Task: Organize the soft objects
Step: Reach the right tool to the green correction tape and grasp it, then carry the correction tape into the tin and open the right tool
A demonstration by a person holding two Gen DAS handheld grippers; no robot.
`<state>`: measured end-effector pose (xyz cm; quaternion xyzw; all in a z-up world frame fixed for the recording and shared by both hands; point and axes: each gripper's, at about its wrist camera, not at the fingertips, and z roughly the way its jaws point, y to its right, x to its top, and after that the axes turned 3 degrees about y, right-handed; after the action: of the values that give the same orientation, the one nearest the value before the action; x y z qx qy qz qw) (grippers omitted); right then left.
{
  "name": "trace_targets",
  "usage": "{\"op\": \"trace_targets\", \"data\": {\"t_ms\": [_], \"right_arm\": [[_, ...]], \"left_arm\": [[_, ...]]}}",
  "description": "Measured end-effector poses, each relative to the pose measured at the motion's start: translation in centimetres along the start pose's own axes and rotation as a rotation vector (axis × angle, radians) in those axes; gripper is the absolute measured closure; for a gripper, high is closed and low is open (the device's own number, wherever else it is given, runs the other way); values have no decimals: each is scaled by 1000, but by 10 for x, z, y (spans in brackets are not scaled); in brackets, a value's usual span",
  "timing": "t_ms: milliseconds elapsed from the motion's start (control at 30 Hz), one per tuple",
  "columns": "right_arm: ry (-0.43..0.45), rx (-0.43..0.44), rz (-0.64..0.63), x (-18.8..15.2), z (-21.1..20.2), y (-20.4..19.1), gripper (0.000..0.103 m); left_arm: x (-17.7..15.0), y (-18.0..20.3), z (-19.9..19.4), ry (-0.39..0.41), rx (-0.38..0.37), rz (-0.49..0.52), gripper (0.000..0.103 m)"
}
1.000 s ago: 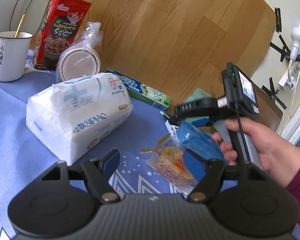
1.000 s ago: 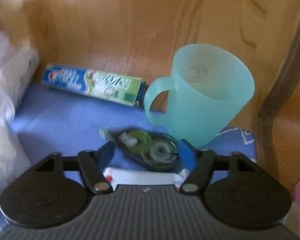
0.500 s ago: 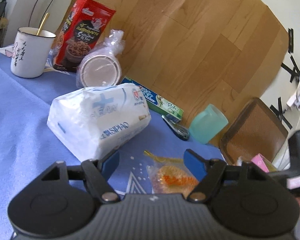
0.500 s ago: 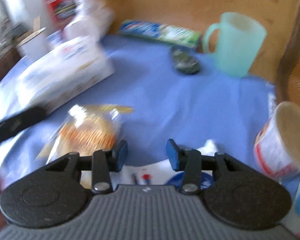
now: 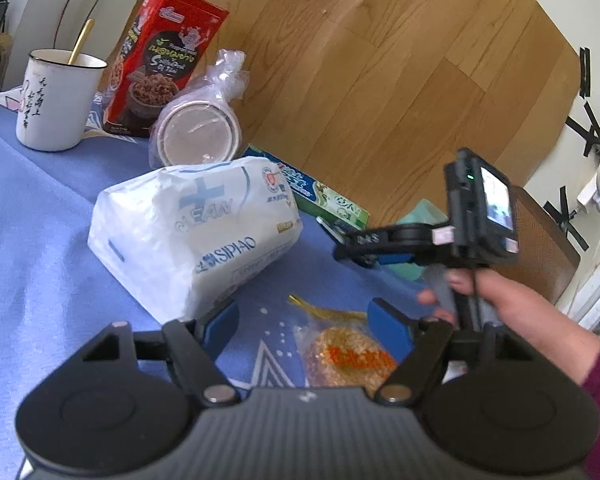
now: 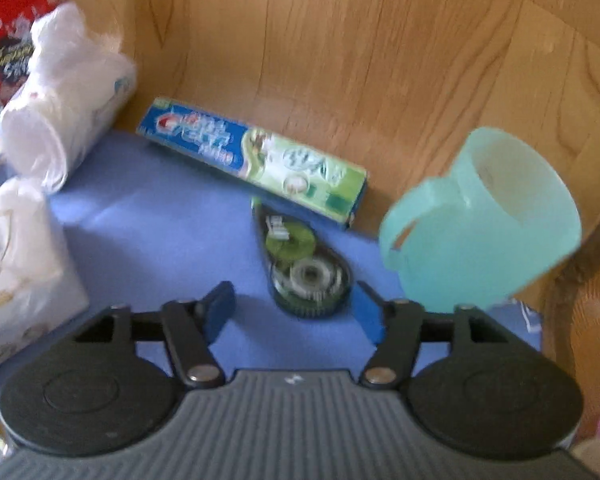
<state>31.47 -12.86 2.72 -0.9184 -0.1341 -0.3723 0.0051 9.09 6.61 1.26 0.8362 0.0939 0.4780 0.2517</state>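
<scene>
A white soft tissue pack (image 5: 196, 220) lies on the blue tablecloth (image 5: 40, 260), just beyond my left gripper (image 5: 304, 320), which stands open and empty. A clear snack bag (image 5: 348, 356) lies under its right finger. A hand holds my right gripper (image 5: 352, 246) over the far right of the cloth. In the right wrist view the right gripper (image 6: 294, 308) has its jaws opening, and a green correction tape dispenser (image 6: 304, 268) lies just ahead of its fingertips, untouched. The tissue pack (image 6: 16, 260) is at that view's left edge.
A toothpaste box (image 6: 256, 156) lies along the table's far edge, a teal cup (image 6: 480, 220) to its right. Bagged paper cups (image 5: 196, 140), a red box (image 5: 164, 60) and a white mug (image 5: 56, 100) stand at the back left. A chair back (image 5: 540, 240) is at right.
The right gripper swung back toward the near side with narrowed jaws, then returned over the correction tape with jaws wider. The left gripper has hardly moved.
</scene>
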Motion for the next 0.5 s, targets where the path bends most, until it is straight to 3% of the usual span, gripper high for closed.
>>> {"op": "trace_targets", "data": {"t_ms": [67, 100, 133, 200, 267, 300, 400, 467, 500], "right_arm": [[3, 25, 29, 1, 2, 3, 35], [2, 38, 39, 0, 0, 5, 41], [1, 57, 46, -1, -3, 6, 57], [-4, 85, 49, 1, 1, 1, 64], [-4, 87, 13, -3, -6, -7, 78], [-6, 100, -5, -5, -10, -11, 99], [-12, 117, -40, -10, -23, -20, 96], [27, 87, -46, -9, -29, -22, 81], [52, 76, -39, -7, -32, -21, 56]], "left_arm": [[0, 2, 0, -1, -3, 8, 29], [0, 2, 0, -2, -4, 10, 29], [-1, 2, 0, -2, -4, 10, 30], [0, 1, -2, 1, -4, 2, 29], [0, -1, -3, 7, -1, -11, 30], [1, -2, -3, 7, 0, -16, 29], [2, -5, -4, 1, -2, -33, 29], [2, -6, -4, 5, -1, -37, 26], [2, -6, -5, 7, 0, -36, 23]]}}
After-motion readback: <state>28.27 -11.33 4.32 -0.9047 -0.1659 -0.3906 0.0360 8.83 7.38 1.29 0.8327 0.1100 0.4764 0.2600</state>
